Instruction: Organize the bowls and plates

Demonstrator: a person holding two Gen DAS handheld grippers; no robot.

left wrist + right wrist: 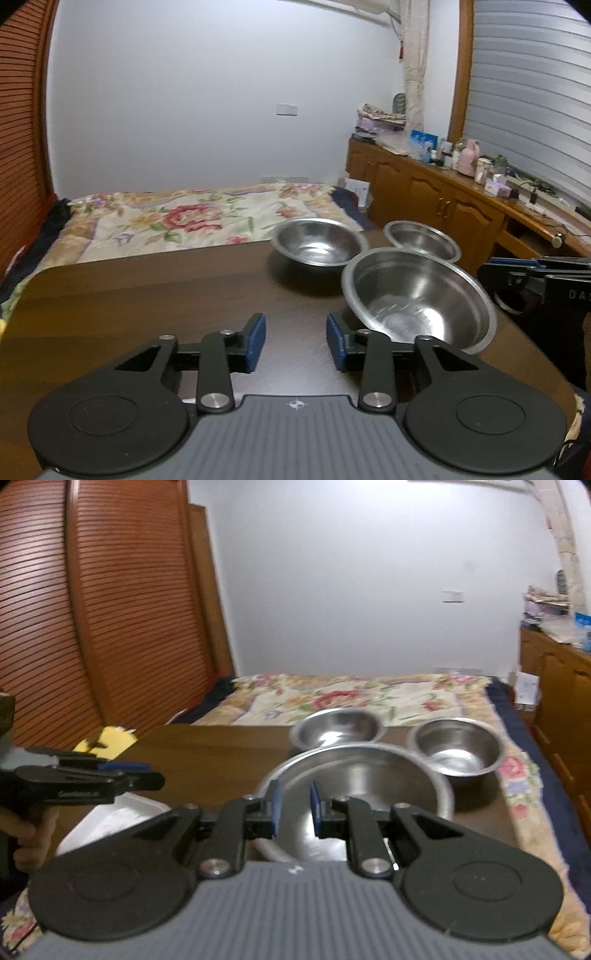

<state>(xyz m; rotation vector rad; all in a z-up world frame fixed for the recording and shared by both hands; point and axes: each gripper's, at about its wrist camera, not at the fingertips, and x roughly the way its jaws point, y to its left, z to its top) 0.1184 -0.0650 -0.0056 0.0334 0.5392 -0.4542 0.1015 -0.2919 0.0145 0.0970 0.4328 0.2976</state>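
Observation:
Three steel bowls stand on the dark wooden table (147,295). The large bowl (417,299) sits tilted, just right of my left gripper (295,341), which is open with only bare table between its blue pads. Two smaller bowls (317,242) (421,240) stand behind it near the far edge. In the right wrist view the large bowl (354,786) fills the space just ahead of my right gripper (295,808). Its pads are nearly together and press on nothing. A white plate (110,819) lies at the near left, partly under the bowl.
A person's hand (33,834) holds the left gripper's handle. A bed with a floral cover (184,218) lies past the table's far edge. A wooden cabinet (443,199) crowded with bottles runs along the right. A yellow object (110,742) sits at the table's left corner.

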